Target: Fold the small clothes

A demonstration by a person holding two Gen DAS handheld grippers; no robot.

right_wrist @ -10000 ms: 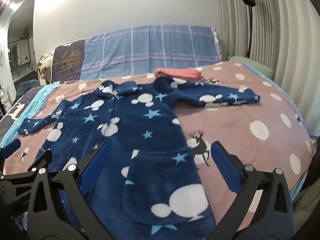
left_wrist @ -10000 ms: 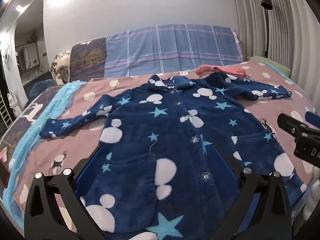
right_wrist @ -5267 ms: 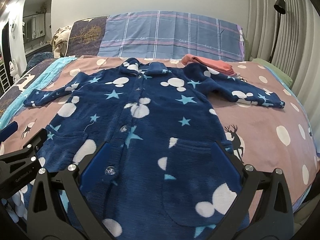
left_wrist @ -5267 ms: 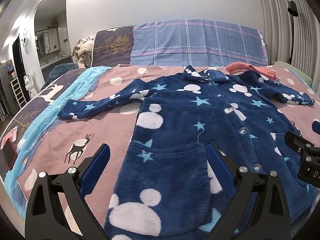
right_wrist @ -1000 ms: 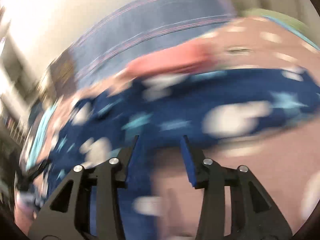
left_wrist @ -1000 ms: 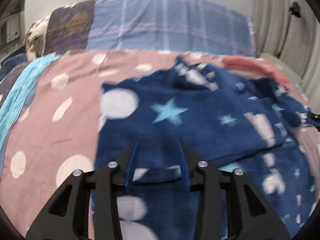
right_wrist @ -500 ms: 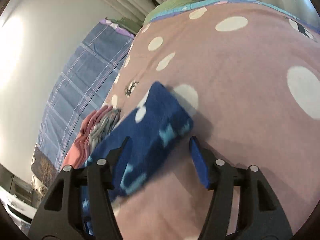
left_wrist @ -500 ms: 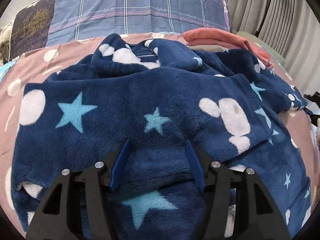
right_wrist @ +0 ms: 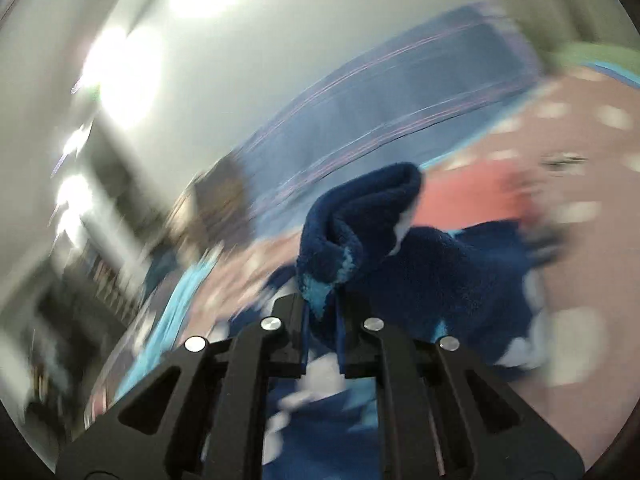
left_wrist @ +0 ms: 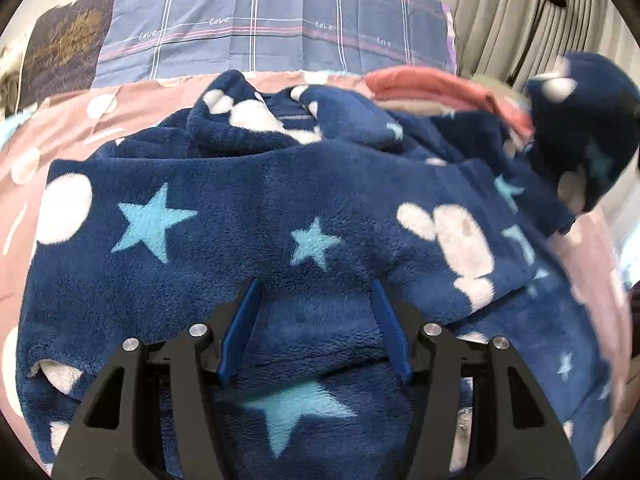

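A navy fleece robe (left_wrist: 256, 216) with stars and white spots lies on the bed, its left sleeve folded across the chest. My left gripper (left_wrist: 316, 320) is open just above the folded sleeve, holding nothing. My right gripper (right_wrist: 322, 308) is shut on the cuff of the right sleeve (right_wrist: 352, 232) and holds it in the air. That lifted sleeve shows in the left wrist view (left_wrist: 580, 128) at the far right. The right wrist view is blurred.
The bed has a pink spotted cover (left_wrist: 80, 120). A folded coral garment (left_wrist: 432, 84) lies behind the robe's collar. A blue plaid pillow (left_wrist: 260, 36) stands against the wall. Curtains (left_wrist: 520, 24) hang at the right.
My right gripper has closed on the right sleeve's cuff and lifted it off the bed, swinging left. My left gripper has stayed open over the folded left sleeve.
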